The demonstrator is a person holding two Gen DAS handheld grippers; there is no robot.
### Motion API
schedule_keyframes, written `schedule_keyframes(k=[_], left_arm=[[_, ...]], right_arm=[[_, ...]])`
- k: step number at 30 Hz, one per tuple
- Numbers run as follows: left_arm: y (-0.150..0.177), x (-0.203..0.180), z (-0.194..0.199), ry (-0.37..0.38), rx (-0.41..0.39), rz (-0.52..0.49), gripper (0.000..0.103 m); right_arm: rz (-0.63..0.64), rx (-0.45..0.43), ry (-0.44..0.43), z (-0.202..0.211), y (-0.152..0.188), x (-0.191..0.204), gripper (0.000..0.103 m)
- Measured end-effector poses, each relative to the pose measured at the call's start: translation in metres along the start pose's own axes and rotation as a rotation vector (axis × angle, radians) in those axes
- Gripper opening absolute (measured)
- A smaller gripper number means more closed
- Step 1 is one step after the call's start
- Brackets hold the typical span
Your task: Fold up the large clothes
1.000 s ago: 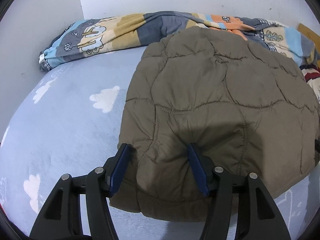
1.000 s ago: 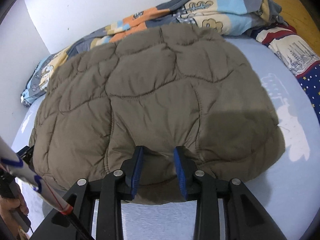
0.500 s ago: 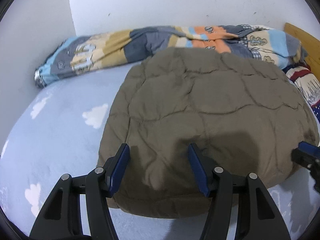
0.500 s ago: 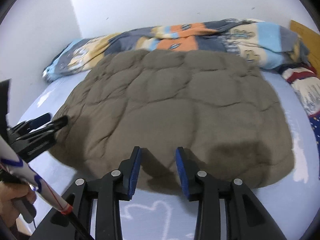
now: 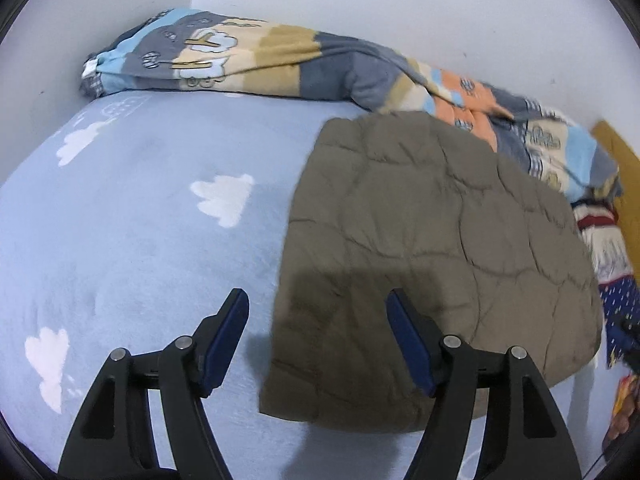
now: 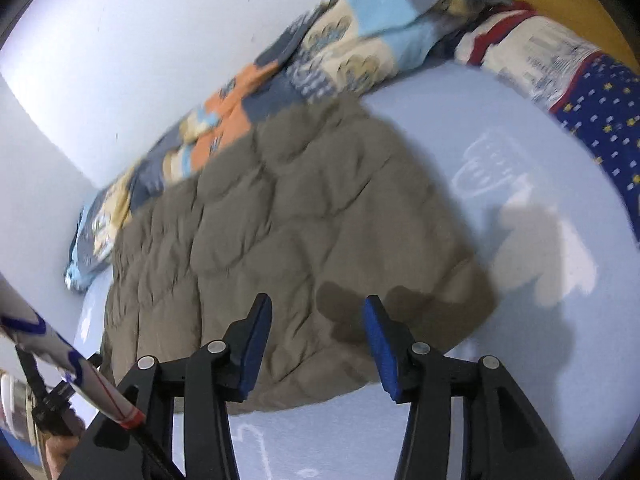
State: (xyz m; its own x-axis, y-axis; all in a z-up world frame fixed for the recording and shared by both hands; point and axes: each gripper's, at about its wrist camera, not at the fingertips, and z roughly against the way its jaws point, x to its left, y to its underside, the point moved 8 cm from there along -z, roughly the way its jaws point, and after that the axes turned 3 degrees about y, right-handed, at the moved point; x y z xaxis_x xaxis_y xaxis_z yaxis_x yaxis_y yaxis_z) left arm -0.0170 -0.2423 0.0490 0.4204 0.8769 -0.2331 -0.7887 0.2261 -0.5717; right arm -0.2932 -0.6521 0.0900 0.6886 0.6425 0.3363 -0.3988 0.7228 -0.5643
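A folded olive quilted jacket (image 5: 436,256) lies flat on a pale blue cloud-print bedsheet (image 5: 132,216), its far edge touching a rolled patchwork blanket (image 5: 256,60) along the white wall. The left gripper (image 5: 316,312) hangs over the jacket's near left edge, jaws spread wide, holding nothing. The right gripper (image 6: 316,320) hangs above its near edge, likewise parted and empty.

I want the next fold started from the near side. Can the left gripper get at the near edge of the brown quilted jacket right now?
Probably yes. The left gripper is open and empty, and the jacket has its near left edge lying flat on the blue sheet between the fingers, nothing covering it.
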Motion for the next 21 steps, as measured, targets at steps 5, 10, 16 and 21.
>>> schedule_keyframes(k=[5,10,16,21], left_arm=[[0.013,0.005,-0.015,-0.051,0.061,-0.024,0.071],[0.021,0.000,-0.023,-0.059,0.097,-0.084,0.071],[0.008,0.020,-0.006,0.009,0.086,0.069,0.071],[0.011,0.040,-0.005,0.052,0.120,0.174,0.071]], right_arm=[[-0.038,0.032,0.052,-0.009,0.001,-0.026,0.052],[-0.035,0.147,0.050,-0.038,0.020,-0.032,0.053],[-0.069,0.081,0.031,-0.023,0.001,-0.037,0.056],[-0.139,0.093,0.035,-0.021,0.002,-0.057,0.062]])
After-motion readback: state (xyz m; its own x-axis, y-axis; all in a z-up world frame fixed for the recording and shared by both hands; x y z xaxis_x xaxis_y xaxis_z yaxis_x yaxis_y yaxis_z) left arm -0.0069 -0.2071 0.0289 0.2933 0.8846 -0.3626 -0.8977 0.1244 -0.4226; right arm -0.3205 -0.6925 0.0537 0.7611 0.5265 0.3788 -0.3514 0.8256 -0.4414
